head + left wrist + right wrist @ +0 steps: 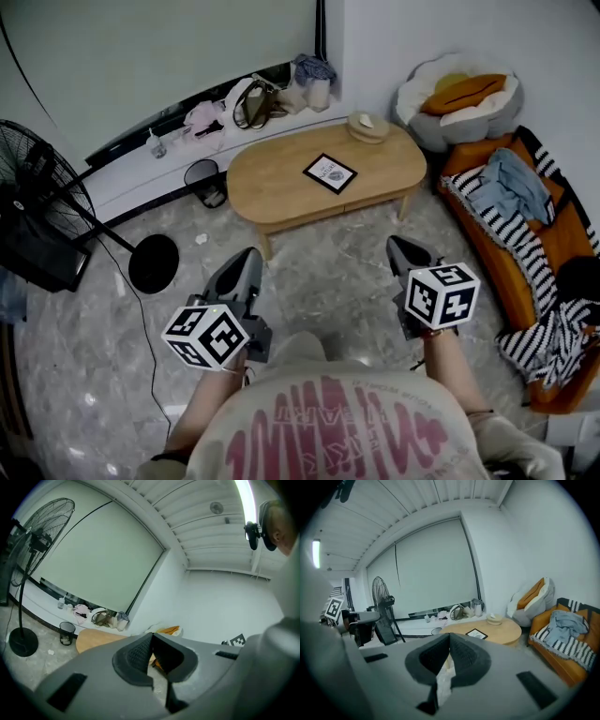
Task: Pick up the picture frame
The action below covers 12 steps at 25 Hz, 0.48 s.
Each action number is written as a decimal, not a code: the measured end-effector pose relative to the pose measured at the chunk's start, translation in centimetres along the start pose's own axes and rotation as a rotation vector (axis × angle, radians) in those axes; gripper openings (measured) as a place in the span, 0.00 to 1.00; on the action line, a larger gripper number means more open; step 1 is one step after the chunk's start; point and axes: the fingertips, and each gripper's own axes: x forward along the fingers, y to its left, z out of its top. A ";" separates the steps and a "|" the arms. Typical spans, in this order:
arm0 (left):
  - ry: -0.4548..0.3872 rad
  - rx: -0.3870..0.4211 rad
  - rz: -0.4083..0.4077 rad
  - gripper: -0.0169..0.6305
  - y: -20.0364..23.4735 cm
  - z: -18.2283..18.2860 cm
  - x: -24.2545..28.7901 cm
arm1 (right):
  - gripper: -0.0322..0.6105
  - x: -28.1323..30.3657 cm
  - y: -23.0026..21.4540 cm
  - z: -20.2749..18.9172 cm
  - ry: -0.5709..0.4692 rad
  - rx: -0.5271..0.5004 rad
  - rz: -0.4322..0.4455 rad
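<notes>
A black picture frame (330,172) with a white mat lies flat on the oval wooden coffee table (272,187), right of its middle; in the right gripper view the frame (477,633) shows just beyond the jaw tips. My left gripper (249,259) is held over the floor in front of the table's left part, jaws shut with nothing in them. My right gripper (399,246) hovers in front of the table's right end, jaws also shut and empty. Both are well short of the frame. In the left gripper view the left gripper (152,635) hides most of the table (91,638).
A small bowl-like object (367,126) sits on the table's far right. An orange sofa (539,234) with striped and blue cloths is at the right, a cushion seat (459,98) behind it. A standing fan (42,211) and a black bin (204,180) are at the left.
</notes>
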 end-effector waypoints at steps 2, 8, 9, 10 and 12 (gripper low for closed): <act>0.021 -0.010 0.009 0.03 0.5 -0.5 0.8 | 0.06 0.6 -0.5 -0.4 0.015 0.014 0.001; 0.080 -0.020 -0.011 0.03 1.8 -2.0 5.0 | 0.06 3.4 -3.2 -0.7 0.038 0.053 -0.020; 0.085 -0.024 -0.018 0.03 2.1 -2.0 5.9 | 0.06 3.9 -3.6 -0.7 0.045 0.057 -0.024; 0.088 -0.027 -0.025 0.03 2.4 -2.0 6.8 | 0.06 4.6 -3.9 -0.6 0.052 0.061 -0.028; 0.094 -0.032 -0.038 0.03 3.1 -1.6 9.0 | 0.06 6.1 -4.4 -0.3 0.063 0.067 -0.028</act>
